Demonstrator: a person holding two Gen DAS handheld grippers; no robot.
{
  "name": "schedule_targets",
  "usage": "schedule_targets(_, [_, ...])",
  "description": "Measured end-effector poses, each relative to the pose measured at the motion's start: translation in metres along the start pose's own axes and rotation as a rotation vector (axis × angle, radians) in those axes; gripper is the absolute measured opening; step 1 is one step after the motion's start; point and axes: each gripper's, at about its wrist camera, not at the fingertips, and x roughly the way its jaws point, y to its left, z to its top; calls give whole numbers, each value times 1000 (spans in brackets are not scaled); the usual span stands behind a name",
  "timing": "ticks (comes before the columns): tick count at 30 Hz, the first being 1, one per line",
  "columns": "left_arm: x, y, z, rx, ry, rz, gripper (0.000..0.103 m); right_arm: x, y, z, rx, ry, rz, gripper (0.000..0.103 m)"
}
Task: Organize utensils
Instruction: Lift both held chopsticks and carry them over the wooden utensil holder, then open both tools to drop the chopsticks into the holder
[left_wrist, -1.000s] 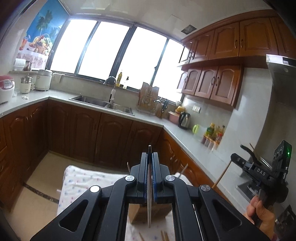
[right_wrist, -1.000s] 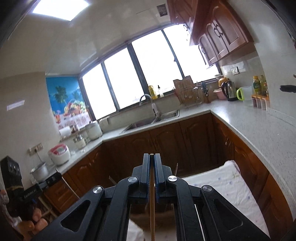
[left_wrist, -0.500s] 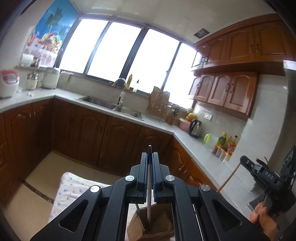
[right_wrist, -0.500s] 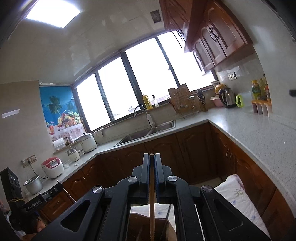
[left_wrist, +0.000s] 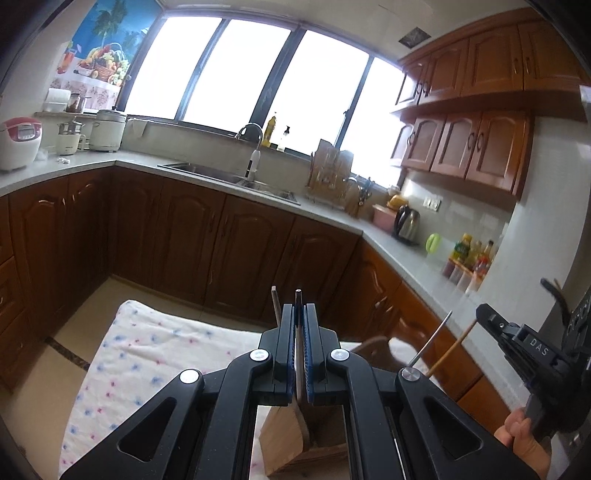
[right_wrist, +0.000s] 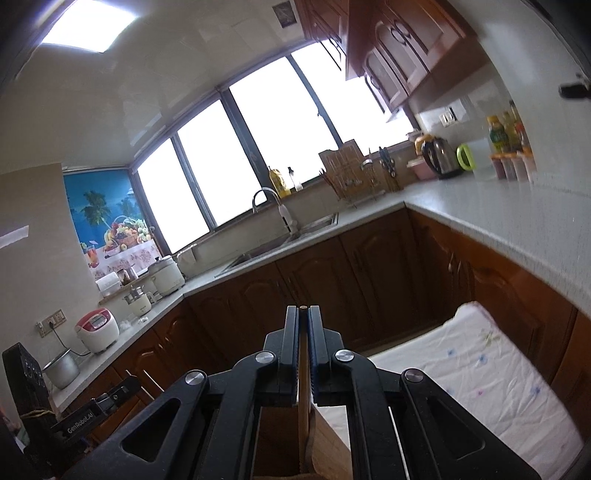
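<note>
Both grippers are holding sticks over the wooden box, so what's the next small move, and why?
Probably lower both a little further, then open. The left gripper pinches a metal chopstick and the right gripper a wooden chopstick, both pointing down into the wooden box.

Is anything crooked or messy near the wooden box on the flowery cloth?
Nothing looks spilled or broken. The wooden box sits on the flowery cloth. Each tool, left and right, is shut on a thin stick held upright over it. One stick in the box leans slightly.

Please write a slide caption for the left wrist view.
Left gripper clamps a thin utensil above a wooden holder.
</note>
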Motion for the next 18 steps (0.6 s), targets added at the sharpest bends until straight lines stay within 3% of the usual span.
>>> schedule_targets(18, [-2,6,12,43,42,30,4,17,-2,-7,-7,117,12,9])
